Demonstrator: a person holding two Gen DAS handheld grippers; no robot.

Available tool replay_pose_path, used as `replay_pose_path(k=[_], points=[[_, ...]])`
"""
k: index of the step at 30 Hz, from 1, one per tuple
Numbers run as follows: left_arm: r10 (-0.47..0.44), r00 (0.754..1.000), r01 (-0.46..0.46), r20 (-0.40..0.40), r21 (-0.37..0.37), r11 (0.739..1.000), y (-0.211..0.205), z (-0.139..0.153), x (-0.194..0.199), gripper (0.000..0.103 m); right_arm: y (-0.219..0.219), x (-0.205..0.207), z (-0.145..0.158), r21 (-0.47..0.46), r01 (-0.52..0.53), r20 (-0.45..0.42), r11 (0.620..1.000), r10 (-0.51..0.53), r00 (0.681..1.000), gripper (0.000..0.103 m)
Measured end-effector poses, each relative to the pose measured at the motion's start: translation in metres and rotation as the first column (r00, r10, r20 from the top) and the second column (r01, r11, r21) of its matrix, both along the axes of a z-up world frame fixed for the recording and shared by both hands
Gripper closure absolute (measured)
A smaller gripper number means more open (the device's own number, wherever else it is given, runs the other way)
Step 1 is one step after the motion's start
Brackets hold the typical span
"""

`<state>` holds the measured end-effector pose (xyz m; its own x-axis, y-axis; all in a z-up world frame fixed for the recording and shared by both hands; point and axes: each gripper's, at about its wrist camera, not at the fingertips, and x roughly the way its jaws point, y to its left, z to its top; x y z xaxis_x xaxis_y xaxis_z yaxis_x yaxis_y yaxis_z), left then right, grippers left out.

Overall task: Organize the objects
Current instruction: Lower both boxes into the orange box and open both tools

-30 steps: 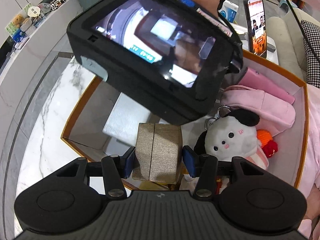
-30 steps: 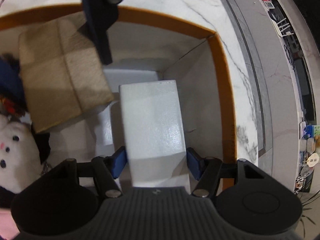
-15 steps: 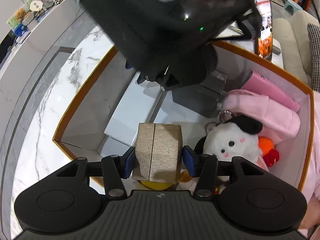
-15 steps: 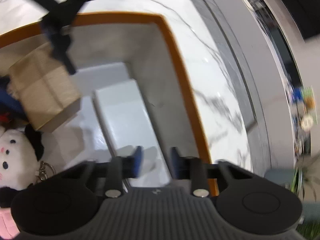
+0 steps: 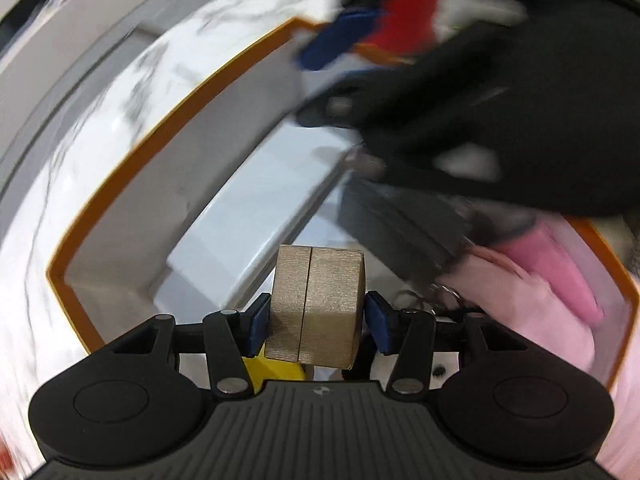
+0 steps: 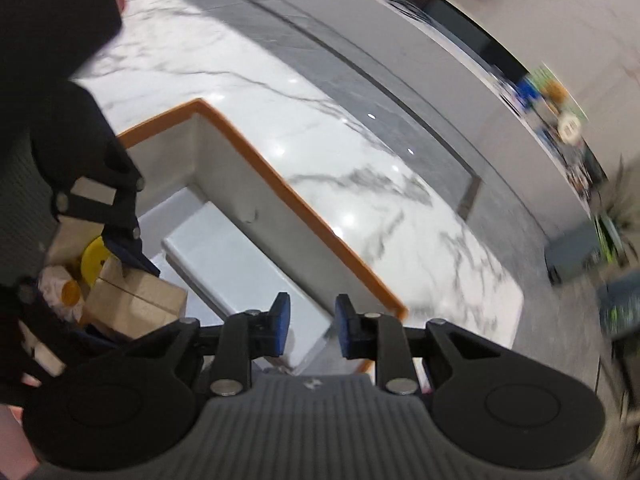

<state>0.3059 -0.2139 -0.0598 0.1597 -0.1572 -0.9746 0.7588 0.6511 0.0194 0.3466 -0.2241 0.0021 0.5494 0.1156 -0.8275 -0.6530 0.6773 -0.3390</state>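
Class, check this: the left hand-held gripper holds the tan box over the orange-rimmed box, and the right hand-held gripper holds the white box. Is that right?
Not quite. The right hand-held gripper holds nothing; the right wrist view shows the white box lying in the orange-rimmed box. The left hand-held gripper does hold the tan box.

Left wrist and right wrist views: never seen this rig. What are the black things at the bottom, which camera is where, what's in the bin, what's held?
There is no robot here. A person carries a two-finger gripper in each hand, and a fisheye camera on each one looks forward along its blue-padded fingers.

In the left wrist view, the left gripper is clamped on a tan box, held over an orange-rimmed bin that stands on a white marble surface. Inside lie a white box, pink soft items and something yellow; blur hides finer detail.

In the right wrist view, the right gripper is empty, with a narrow gap between its pads, above the bin's edge. The left gripper appears there too, at the left.
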Motion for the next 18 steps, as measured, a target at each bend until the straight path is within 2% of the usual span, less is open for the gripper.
replay_pose_path(k=[4,8,11,12,15,18], points=[[0.178,0.982,-0.18,-0.063,-0.021,0.983,0.003,-0.008,0.011,0.045,-0.017,-0.004,0.002,0.059,0.076,-0.046,0.995,-0.073,0.996,0.078],[0.311,0.946,-0.318,-0.093,-0.066,0.946,0.008,-0.013,0.011,0.045,-0.026,0.002,-0.003,0.063,0.169,-0.078,0.984,-0.164,0.983,0.078],[0.406,0.905,-0.418,-0.13,-0.083,0.905,0.013,-0.018,0.014,0.046,-0.033,0.0,-0.004,0.102,0.204,-0.102,0.974,-0.194,0.976,0.079],[0.432,0.89,-0.448,-0.146,-0.093,0.889,0.016,-0.019,0.015,0.05,-0.035,0.001,-0.006,0.111,0.21,-0.103,0.972,-0.198,0.975,0.079],[0.485,0.85,-0.511,-0.205,-0.099,0.854,0.023,-0.02,0.019,0.05,-0.033,-0.001,-0.009,0.118,0.204,-0.088,0.972,-0.194,0.977,0.074],[0.527,0.801,-0.572,-0.283,-0.105,0.813,0.033,-0.02,0.02,0.049,-0.034,0.007,-0.012,0.121,0.201,-0.069,0.972,-0.193,0.979,0.074]])
